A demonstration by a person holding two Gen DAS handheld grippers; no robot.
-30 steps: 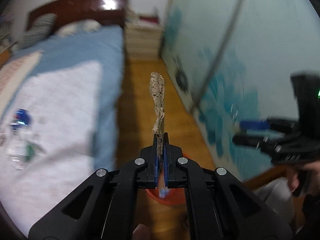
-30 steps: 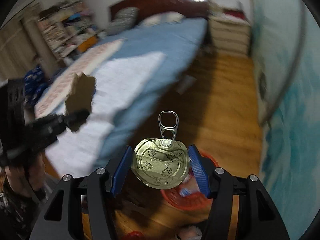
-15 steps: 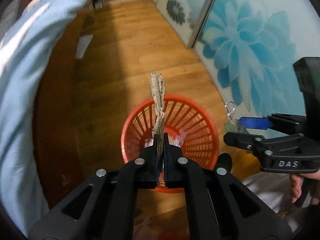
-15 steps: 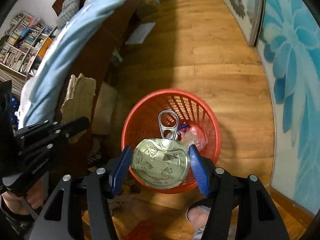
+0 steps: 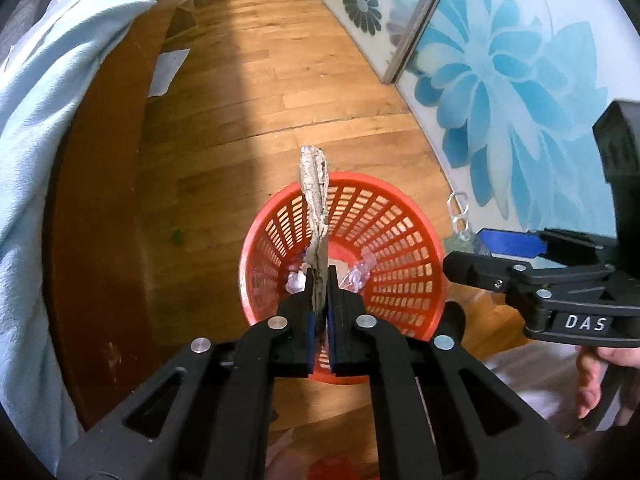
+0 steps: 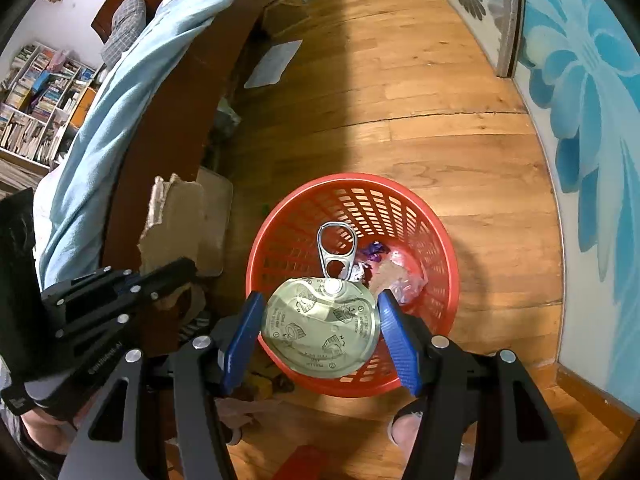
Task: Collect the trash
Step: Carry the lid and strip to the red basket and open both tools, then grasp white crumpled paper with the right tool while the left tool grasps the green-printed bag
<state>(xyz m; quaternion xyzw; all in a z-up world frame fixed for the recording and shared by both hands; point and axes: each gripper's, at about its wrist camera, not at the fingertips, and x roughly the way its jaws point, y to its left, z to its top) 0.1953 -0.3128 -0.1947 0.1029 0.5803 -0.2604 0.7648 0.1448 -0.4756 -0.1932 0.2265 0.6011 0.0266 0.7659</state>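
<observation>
The basket [image 6: 436,240] stands on the wooden floor [image 6: 400,92], between the bed [image 6: 132,92] on the left and the flowered sliding doors [image 6: 592,120] on the right. Crumpled wrappers [image 6: 400,280] lie in its bottom. Above its near rim sits the can lid [image 6: 320,326], between the right gripper's [image 6: 320,334] fingers. The cardboard scrap [image 5: 316,216] stands up over the basket in the left gripper [image 5: 319,320], left of the lid. A sheet of paper [image 6: 274,63] lies on the floor beyond, by the bed. Bookshelves [image 6: 36,100] stand behind the bed.
</observation>
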